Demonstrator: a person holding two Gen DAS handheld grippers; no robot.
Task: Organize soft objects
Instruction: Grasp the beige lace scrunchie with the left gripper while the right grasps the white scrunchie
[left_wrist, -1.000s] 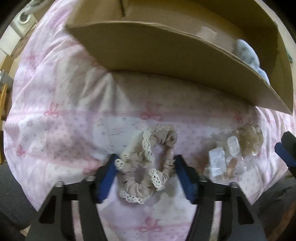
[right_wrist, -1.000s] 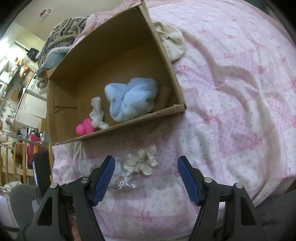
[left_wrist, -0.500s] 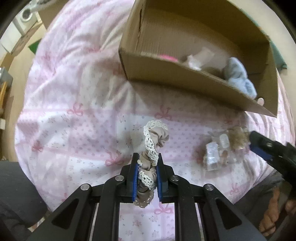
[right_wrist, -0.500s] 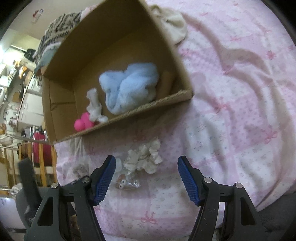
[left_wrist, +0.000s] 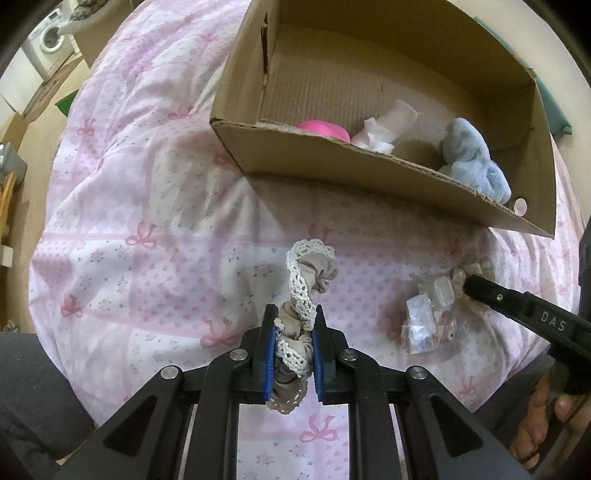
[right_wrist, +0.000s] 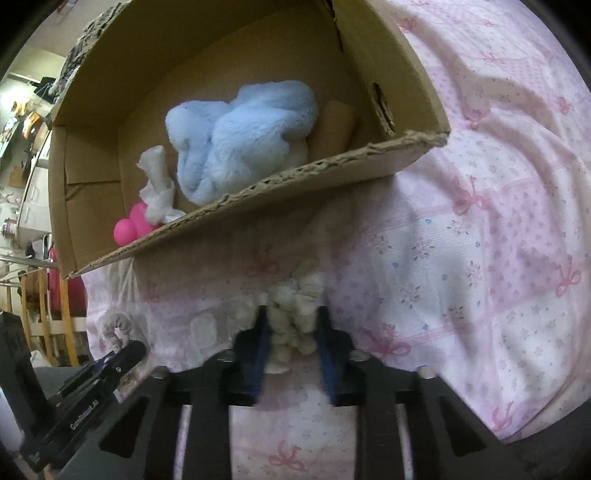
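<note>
My left gripper (left_wrist: 294, 314) is shut on a beige scrunchie with white lace trim (left_wrist: 314, 273), held a little above the pink bedspread (left_wrist: 147, 184). In the right wrist view my right gripper (right_wrist: 291, 321) points down at the bed, its jaws closing around a cream ruffled scrunchie (right_wrist: 295, 295); the blue pads press on both its sides. The left wrist view shows that scrunchie (left_wrist: 476, 266) at the right under a black finger (left_wrist: 480, 288). Behind both stands an open cardboard box (left_wrist: 332, 162).
Inside the box (right_wrist: 295, 199) lie a light blue plush (right_wrist: 243, 136), a white cloth (right_wrist: 157, 188) and a pink toy (right_wrist: 129, 225). A clear plastic packet of small items (left_wrist: 424, 317) lies beside the cream scrunchie. A person's hand (left_wrist: 543, 417) shows at the lower right.
My left gripper shut on the beige scrunchie and rose from the bed. My right gripper came down over the cream scrunchie and its jaws came together on it.
</note>
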